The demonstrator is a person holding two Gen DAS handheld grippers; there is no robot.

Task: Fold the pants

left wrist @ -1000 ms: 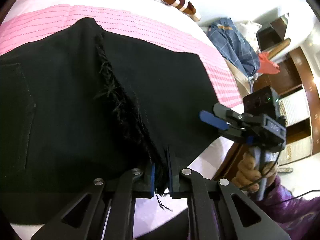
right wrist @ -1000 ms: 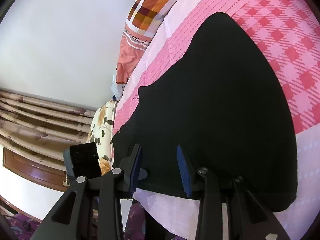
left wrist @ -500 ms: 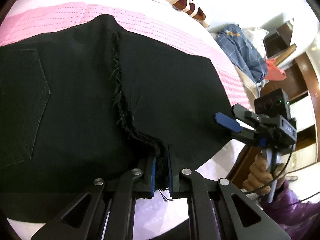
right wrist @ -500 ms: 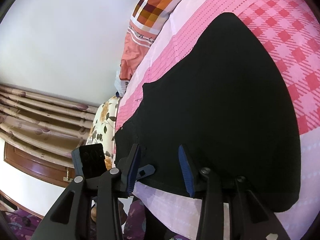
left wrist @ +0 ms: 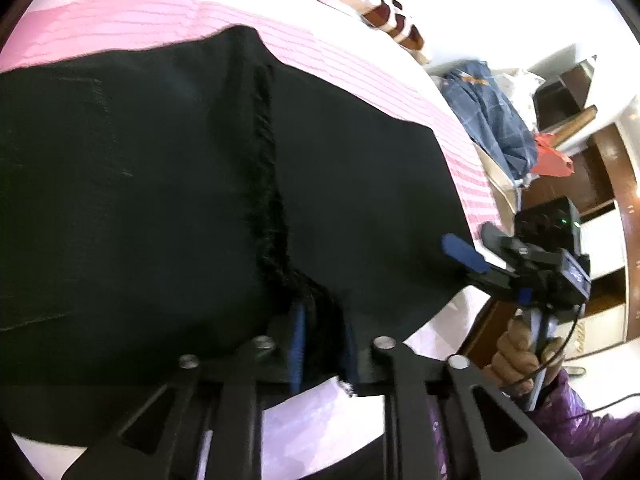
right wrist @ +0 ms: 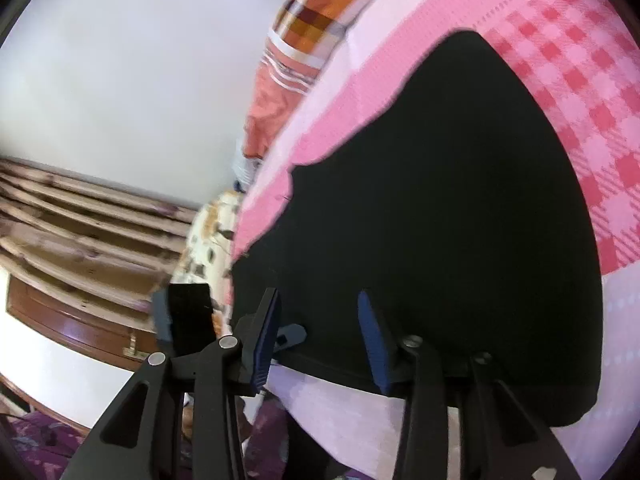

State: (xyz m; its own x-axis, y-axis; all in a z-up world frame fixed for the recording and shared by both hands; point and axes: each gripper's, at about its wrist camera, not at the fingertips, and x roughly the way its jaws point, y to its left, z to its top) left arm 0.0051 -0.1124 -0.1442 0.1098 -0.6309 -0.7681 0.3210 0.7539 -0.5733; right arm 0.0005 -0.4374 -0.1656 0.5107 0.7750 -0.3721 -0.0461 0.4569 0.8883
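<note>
Black pants (left wrist: 160, 200) lie spread on a pink bed sheet (left wrist: 120, 16), with a frayed hem edge (left wrist: 266, 160) running down the middle. My left gripper (left wrist: 322, 332) has its jaws a little apart around that frayed edge at the near side. My right gripper (right wrist: 318, 328) is open, its fingers over the near edge of the pants (right wrist: 440, 200). It also shows at the right of the left wrist view (left wrist: 472, 258), over the pants' right corner.
Checked pillows (left wrist: 380, 4) lie at the head of the bed. A blue cloth pile (left wrist: 488, 116) and wooden furniture (left wrist: 608, 184) stand to the right. The pink checked sheet (right wrist: 592, 120) and a curtain and wooden cabinet (right wrist: 80, 240) show in the right wrist view.
My left gripper's jaws have parted slightly around the frayed edge, which now lies flatter and straighter. The right gripper stays open and has shifted slightly over the pants' corner.
</note>
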